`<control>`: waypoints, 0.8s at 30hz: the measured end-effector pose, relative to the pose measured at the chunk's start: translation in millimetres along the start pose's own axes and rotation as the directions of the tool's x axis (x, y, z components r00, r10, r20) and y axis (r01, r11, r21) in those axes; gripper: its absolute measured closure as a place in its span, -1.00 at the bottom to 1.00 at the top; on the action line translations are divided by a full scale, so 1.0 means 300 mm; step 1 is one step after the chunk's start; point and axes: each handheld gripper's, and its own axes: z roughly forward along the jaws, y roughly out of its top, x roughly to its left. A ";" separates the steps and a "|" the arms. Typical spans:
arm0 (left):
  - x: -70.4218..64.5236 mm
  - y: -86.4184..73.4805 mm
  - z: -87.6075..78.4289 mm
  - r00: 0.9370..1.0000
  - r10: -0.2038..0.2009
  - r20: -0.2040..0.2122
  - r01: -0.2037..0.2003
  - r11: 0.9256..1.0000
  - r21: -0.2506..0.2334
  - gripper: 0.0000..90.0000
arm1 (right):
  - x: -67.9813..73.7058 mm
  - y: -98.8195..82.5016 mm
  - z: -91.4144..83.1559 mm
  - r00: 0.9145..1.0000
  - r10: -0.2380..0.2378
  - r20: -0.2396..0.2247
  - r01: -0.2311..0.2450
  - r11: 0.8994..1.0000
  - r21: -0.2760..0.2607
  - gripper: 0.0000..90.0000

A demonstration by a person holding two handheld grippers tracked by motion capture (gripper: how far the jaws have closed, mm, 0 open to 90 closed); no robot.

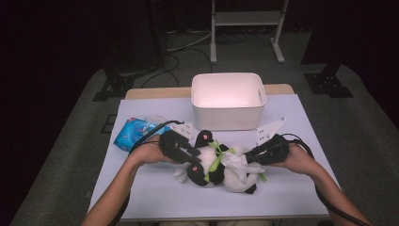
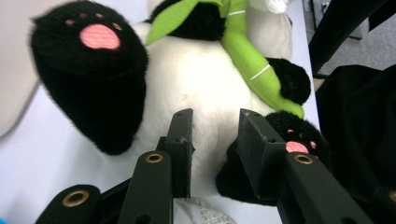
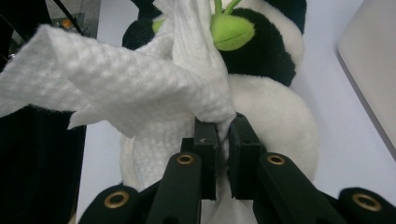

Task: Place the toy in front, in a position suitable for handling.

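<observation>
A black-and-white plush panda (image 1: pixel 221 165) with a green bamboo sprig lies on the white table (image 1: pixel 155 193), near its front. My left gripper (image 1: pixel 195 157) comes in from the left. In the left gripper view its jaws (image 2: pixel 215 135) pinch the white belly of the panda (image 2: pixel 187 79) between the two black feet with pink pads. My right gripper (image 1: pixel 249 155) reaches in from the right and is shut on a crumpled white wipe (image 1: pixel 235 161). In the right gripper view the wipe (image 3: pixel 121 79) fans out up and left from the gripper (image 3: pixel 222 128), draped over the panda (image 3: pixel 275 112).
A white plastic bin (image 1: pixel 226 117) stands behind the panda at the table's middle back. A blue wipes pack (image 1: pixel 134 132) lies at the left, behind my left hand. Cables trail from both grippers. Dark floor with cables and a stand's legs surrounds the table.
</observation>
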 end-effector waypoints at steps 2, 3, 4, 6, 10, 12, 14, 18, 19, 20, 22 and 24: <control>-0.002 -0.001 0.004 1.000 -0.007 0.006 0.007 1.000 -0.001 0.47 | -0.003 -0.002 -0.001 1.000 0.002 0.000 -0.002 1.000 -0.003 0.84; -0.002 -0.001 0.004 1.000 -0.007 0.006 0.007 1.000 -0.001 0.47 | -0.003 -0.002 -0.001 1.000 0.002 0.000 -0.002 1.000 -0.003 0.84; -0.010 0.000 0.009 1.000 -0.013 0.010 0.013 1.000 -0.001 0.47 | -0.006 -0.004 -0.002 1.000 0.002 -0.001 -0.002 1.000 -0.007 0.84; -0.020 0.001 0.016 1.000 -0.010 0.015 0.010 1.000 0.002 0.47 | -0.007 -0.008 -0.003 1.000 0.005 -0.005 -0.006 1.000 -0.013 0.84; -0.033 0.003 0.022 1.000 -0.011 0.023 0.011 1.000 0.003 0.47 | -0.009 -0.013 -0.005 1.000 0.000 -0.005 0.000 1.000 -0.018 0.85; -0.040 0.004 0.027 1.000 -0.008 0.030 0.007 1.000 0.008 0.47 | -0.008 -0.015 -0.007 1.000 -0.002 -0.001 0.002 1.000 -0.017 0.85; -0.051 0.007 0.033 0.999 -0.009 0.041 0.009 1.000 0.009 0.47 | -0.009 -0.017 -0.008 1.000 -0.002 -0.005 0.002 1.000 -0.020 0.85; -0.066 0.006 0.042 0.997 -0.018 0.069 0.017 1.000 0.008 0.47 | -0.012 -0.024 -0.011 1.000 -0.001 -0.004 0.001 1.000 -0.026 0.85; -0.069 0.005 0.043 0.997 -0.018 0.073 0.018 1.000 0.008 0.47 | -0.013 -0.026 -0.012 1.000 0.000 -0.006 0.000 1.000 -0.029 0.85; -0.069 0.005 0.043 0.997 -0.018 0.073 0.018 1.000 0.008 0.47 | -0.013 -0.026 -0.012 1.000 0.000 -0.006 0.000 1.000 -0.029 0.85; -0.074 0.004 0.045 0.997 -0.020 0.078 0.020 1.000 0.008 0.47 | -0.012 -0.029 -0.012 1.000 0.003 -0.007 -0.003 0.999 -0.036 0.85; -0.080 0.006 0.045 0.998 -0.016 0.058 0.015 1.000 0.016 0.46 | -0.010 -0.028 -0.013 1.000 0.002 -0.005 -0.002 0.999 -0.042 0.84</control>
